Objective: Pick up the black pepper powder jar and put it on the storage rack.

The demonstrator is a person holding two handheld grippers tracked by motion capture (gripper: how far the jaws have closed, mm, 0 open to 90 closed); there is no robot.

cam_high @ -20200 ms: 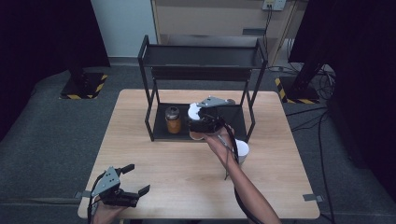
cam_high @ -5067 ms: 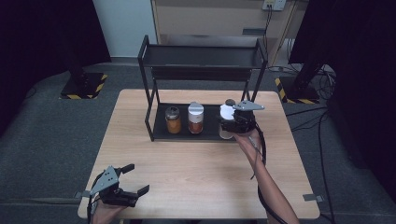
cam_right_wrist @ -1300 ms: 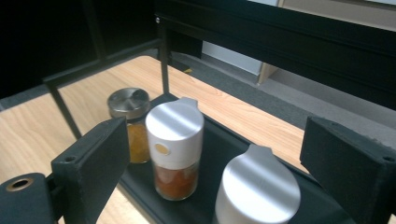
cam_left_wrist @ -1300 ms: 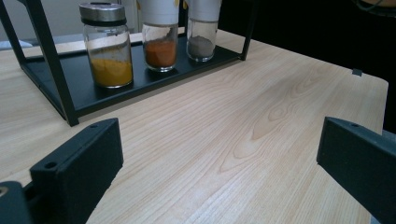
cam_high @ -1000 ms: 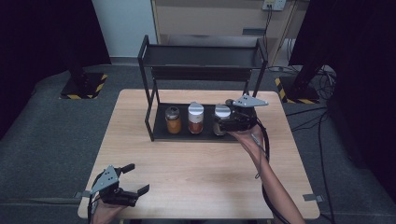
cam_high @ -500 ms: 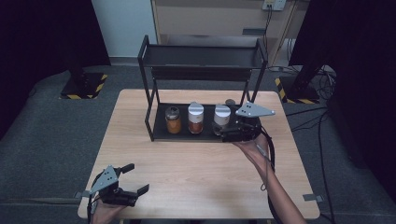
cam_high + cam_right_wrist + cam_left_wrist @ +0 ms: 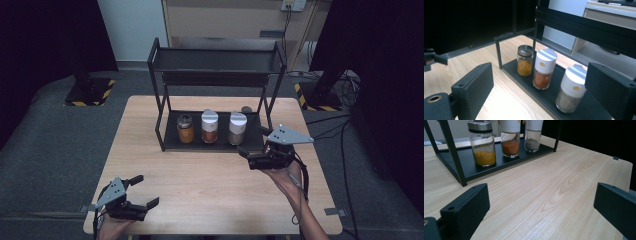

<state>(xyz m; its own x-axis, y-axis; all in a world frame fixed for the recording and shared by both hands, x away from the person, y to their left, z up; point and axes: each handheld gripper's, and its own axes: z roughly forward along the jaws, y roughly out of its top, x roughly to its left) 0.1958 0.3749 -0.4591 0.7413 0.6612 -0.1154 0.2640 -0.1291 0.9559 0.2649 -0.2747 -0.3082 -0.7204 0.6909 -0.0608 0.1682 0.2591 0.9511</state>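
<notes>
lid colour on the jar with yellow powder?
Silver metal lid on the yellow-powder glass jar; clearest in the right gripper view.

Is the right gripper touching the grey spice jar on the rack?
Apart. In the high view the right gripper, jaws open, sits on the table side of the grey spice jar, with rack edge between.

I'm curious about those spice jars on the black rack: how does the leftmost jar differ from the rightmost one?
The leftmost jar is shorter, with a dark metal lid and yellow powder; the rightmost jar is taller, with a white cap bearing a small orange dot, and holds grey-brown powder. Both are clear glass, stand upright on the rack's bottom shelf, and are held by no tongs.
</notes>
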